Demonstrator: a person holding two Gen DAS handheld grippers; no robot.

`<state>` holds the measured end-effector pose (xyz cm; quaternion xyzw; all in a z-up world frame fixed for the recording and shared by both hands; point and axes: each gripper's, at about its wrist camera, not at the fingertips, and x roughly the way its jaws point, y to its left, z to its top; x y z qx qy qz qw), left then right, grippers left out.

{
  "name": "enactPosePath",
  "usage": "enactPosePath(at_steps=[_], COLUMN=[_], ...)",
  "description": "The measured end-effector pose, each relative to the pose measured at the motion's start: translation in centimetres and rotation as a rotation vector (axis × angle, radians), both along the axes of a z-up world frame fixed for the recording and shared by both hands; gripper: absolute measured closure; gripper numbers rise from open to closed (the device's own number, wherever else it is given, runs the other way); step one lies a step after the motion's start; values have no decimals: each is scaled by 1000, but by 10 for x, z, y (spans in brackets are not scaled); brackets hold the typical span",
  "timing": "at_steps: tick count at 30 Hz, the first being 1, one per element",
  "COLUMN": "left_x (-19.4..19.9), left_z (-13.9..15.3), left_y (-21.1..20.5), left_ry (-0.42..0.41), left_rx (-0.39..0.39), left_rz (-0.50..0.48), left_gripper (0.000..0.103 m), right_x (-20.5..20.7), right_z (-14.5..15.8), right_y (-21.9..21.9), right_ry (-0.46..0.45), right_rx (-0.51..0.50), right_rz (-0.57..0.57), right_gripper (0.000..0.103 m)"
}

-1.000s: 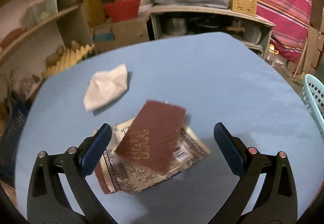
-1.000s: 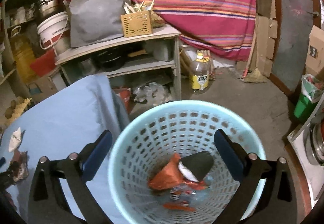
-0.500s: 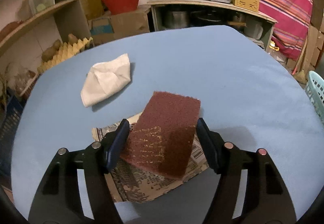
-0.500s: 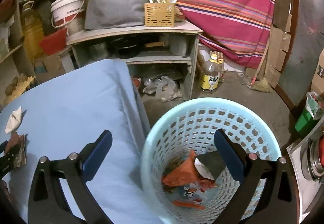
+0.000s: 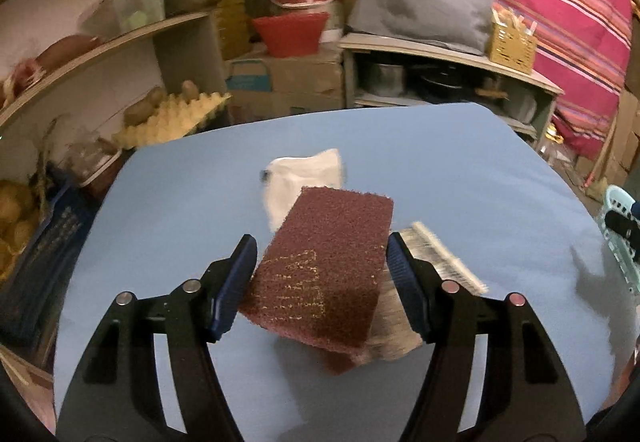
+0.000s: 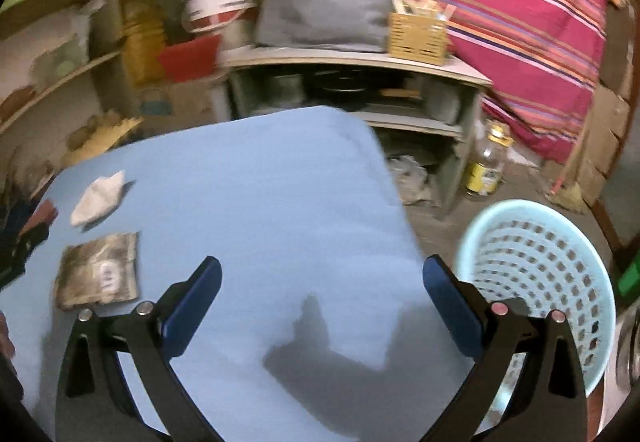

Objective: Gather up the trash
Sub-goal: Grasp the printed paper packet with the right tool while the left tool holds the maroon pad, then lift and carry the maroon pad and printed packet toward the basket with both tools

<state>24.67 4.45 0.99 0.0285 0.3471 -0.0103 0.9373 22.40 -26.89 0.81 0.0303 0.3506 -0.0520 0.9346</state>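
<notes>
Left hand-held gripper grasps a scouring pad; the right one hangs unclenched over the blue surface.

The left hand-held gripper (image 5: 322, 262) has just been closing, and its two blue pads now clamp one maroon scouring pad (image 5: 324, 266), lifted clear of the surface (image 5: 460, 170). One crumpled white paper (image 5: 304, 178) lies toward the far left corner, and one flattened wrapper (image 6: 98, 272) lies near the left edge. The left wrist view hides most of that wrapper behind the scouring pad; the right wrist view shows it whole. The right hand-held gripper (image 6: 322, 306) is spread wide with nothing between its pads. One pale blue basket (image 6: 536, 266) stands on the floor beside the surface's right edge; the left view catches only its rim.
</notes>
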Motion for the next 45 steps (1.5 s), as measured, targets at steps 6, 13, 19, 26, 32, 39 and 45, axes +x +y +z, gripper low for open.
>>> enactPosePath(at_steps=[6, 13, 19, 26, 32, 39, 45], left_x=[-10, -19, -27, -38, -45, -46, -45], left_z=[2, -6, -10, -13, -15, -11, -11], left_y=[54, 110, 145, 165, 167, 165, 154], left_ry=[-15, -6, -1, -4, -7, -20, -18], left_rx=[-5, -33, -53, -54, -66, -107, -97], left_rz=[72, 150, 197, 220, 202, 183, 160], left_gripper=[38, 38, 38, 38, 38, 38, 38], right_x=[-1, -2, -10, -11, -3, 4, 10], right_z=[-4, -16, -18, -33, -44, -46, -45], right_y=[72, 151, 204, 250, 260, 255, 252], right_ry=[7, 43, 43, 84, 67, 77, 96], right_rx=[-32, -25, -69, -169, -280, -269, -244], right_rz=[111, 230, 307, 321, 261, 284, 320], right_gripper=[5, 5, 5, 5, 6, 39, 76])
